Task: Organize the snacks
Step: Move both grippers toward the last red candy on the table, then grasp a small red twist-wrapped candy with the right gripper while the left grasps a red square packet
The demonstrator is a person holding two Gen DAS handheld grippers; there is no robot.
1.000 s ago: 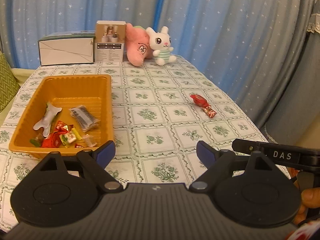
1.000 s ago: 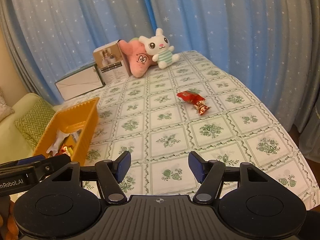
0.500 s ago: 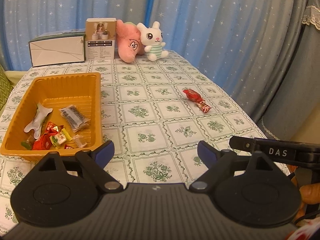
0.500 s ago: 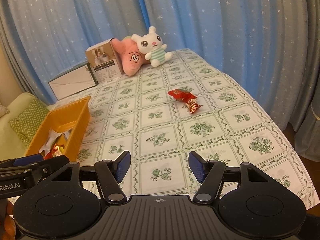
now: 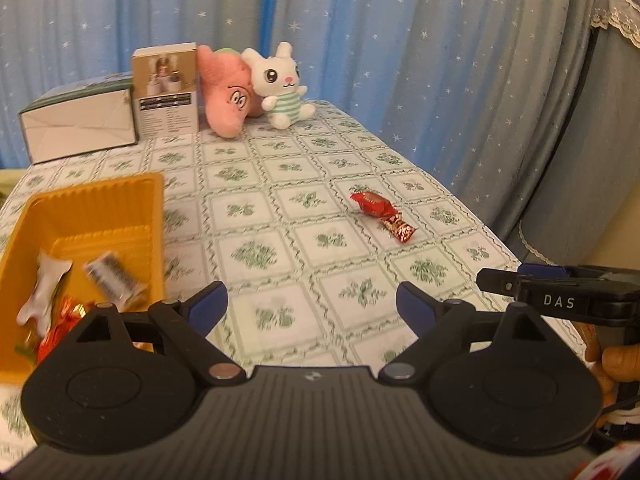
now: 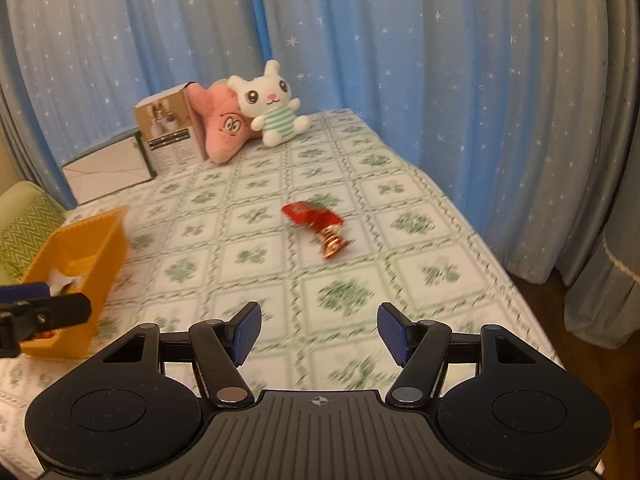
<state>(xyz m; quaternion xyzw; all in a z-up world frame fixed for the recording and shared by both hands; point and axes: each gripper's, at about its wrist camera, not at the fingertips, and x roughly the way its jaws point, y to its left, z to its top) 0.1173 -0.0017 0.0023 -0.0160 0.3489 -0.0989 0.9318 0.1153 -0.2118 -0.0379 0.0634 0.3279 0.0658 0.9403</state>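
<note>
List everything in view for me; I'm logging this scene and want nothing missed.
Wrapped candies: two, red, one with gold, touching on the tablecloth, outside the tray.
Tray: one, orange, left side of the table, holding mixed wrapped snacks.
Snacks in tray: several, white, dark, red; count unclear.
Flat box: one, white with green top, far left.
Upright box: one, tan and white, beside the flat box.
Pink plush: one, far end.
Bunny plush: one, white with green stripes, against the pink one.
Tablecloth: white with green flowers.
Curtains: blue, starred, behind.
Left gripper: black, blue pads, jaws open, empty.
Right gripper: same, jaws open, empty.
Hand: holding the right gripper.
</note>
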